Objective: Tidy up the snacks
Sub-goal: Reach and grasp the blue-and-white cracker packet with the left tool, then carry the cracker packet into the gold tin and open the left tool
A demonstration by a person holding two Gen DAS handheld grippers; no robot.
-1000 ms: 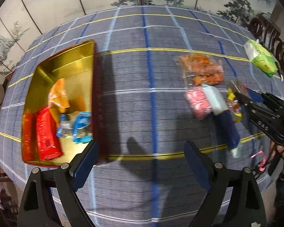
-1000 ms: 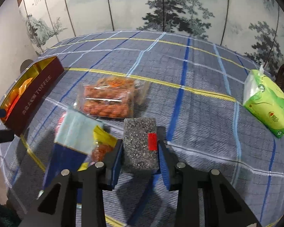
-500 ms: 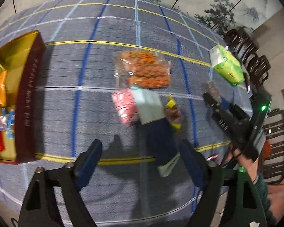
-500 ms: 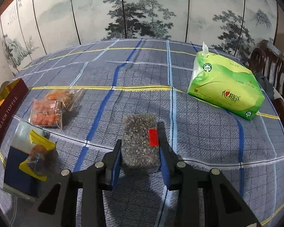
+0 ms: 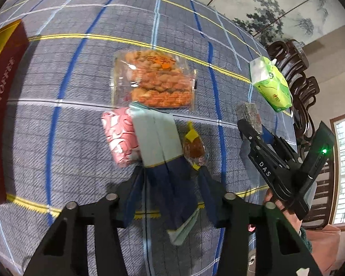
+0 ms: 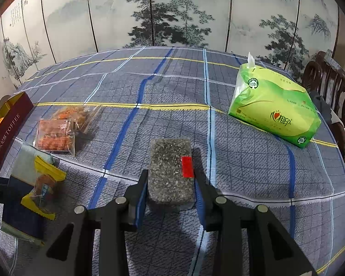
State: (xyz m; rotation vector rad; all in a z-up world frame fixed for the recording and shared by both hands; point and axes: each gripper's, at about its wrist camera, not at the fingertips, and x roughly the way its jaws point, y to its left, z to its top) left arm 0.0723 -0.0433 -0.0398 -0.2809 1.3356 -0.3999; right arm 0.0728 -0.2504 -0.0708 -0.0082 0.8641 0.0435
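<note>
Presently, the right gripper [image 6: 170,188] is clamped on a grey speckled snack block [image 6: 171,170] with a red label, one pad on each long side, near the block's rear end. The block looks dense, stiff and vacuum-tight, so it should hold shape under a side grip; its film may be slick, and a hold nearer the middle would be judged safer against tipping. In the left wrist view the same block [image 5: 249,117] projects forward from the right gripper [image 5: 250,126], just above the plaid tablecloth [image 6: 253,184].

The left gripper [image 5: 170,184] stands spread wide, holding nothing. A navy and pale green packet [image 5: 161,151] lies flat between its two fingers, the navy lower end within the gap and the pale end pointing away. Whether the pads touch the packet cannot be settled, since this view is blurred. The packet appears flat, light and flexible; it would best be taken across its narrow width at the navy end, as the fingers now frame it.

A pink wrapped snack [image 5: 119,135] touches the packet's left edge, and a small yellow-trimmed sachet [image 5: 194,147] lies against its right edge; either could be dragged along. A clear bag of orange fried snacks [image 5: 154,80] lies beyond. The red toffee box [image 5: 4,105] sits at far left, well apart. A green tissue pack [image 6: 273,112] lies at the right.
</note>
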